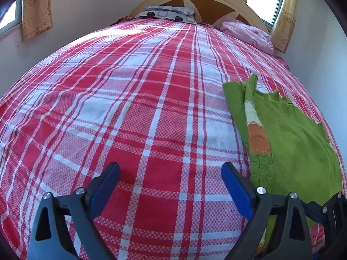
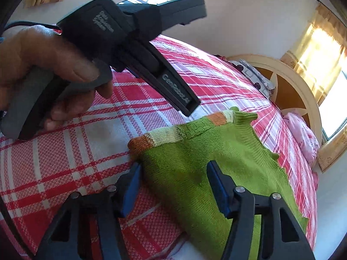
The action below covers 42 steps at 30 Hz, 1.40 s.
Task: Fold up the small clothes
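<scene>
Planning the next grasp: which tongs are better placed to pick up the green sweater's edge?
Right. The right tongs already straddle the green sweater near its striped edge, with knit between the open pads. The left tongs hang open over bare plaid bedspread, with the sweater off to their side.

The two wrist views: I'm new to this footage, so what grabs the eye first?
A bright green sweater with orange and cream bands lies on the red plaid bedspread. The right gripper has its jaws apart astride the sweater's edge. The left gripper hangs open over bare plaid beside it.
</scene>
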{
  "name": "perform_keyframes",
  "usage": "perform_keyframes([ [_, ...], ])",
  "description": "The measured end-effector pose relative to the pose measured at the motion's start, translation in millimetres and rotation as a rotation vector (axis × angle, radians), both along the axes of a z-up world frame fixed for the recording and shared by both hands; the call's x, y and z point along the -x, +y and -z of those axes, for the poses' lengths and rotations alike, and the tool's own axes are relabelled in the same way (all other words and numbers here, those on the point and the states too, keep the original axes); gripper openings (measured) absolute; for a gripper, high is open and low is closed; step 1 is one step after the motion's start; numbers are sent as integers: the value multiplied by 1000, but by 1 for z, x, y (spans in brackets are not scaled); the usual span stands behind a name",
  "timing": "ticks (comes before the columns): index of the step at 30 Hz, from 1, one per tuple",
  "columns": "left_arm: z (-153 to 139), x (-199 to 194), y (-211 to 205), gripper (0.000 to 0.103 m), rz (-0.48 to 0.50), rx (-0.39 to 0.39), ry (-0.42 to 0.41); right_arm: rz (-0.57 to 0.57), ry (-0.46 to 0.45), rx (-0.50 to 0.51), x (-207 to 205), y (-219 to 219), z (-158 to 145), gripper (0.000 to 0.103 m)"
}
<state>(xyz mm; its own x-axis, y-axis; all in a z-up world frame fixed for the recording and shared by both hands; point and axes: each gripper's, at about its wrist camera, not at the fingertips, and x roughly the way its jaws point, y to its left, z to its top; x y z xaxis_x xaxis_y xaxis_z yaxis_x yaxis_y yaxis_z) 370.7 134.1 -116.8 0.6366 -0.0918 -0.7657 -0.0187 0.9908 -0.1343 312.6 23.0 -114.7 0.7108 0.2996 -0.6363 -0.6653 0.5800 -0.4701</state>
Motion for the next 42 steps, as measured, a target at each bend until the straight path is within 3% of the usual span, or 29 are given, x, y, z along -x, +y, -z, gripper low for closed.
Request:
perform_keyframes([
  [1, 0, -3, -2, 97, 6, -2, 1, 0, 3, -1, -2, 1, 0, 54],
  [3, -1, -9, -5, 97, 11, -8, -2, -11, 26, -7, -3, 2, 1, 29],
  [9, -7, -25, -21, 97, 82, -21, -31, -9, 63, -46, -8, -3, 1, 28],
  [21, -16, -58, -40, 95, 239, 137, -61, -10, 47, -37, -7, -3, 4, 28],
  [28, -37, -59, -31, 95, 225, 214, -130, -11, 56, -49, -6, -4, 1, 28],
  [34, -30, -78, -59, 95, 327, 163, -51, -11, 50, -43, -7, -3, 1, 28],
  [36, -23, -87, -69, 95, 322, 126, -28, -11, 45, -37, -6, -3, 2, 28],
  [38, -18, -97, -70, 87, 309, 137, -5, -11, 41, -34, -5, -2, 2, 28],
  [40, -13, -106, -65, 77, 298, 199, 25, -11, 39, -32, -5, -1, 3, 28],
  [42, -5, -113, -63, 54, 308, 254, 56, -11, 38, -31, -4, 0, 3, 28],
])
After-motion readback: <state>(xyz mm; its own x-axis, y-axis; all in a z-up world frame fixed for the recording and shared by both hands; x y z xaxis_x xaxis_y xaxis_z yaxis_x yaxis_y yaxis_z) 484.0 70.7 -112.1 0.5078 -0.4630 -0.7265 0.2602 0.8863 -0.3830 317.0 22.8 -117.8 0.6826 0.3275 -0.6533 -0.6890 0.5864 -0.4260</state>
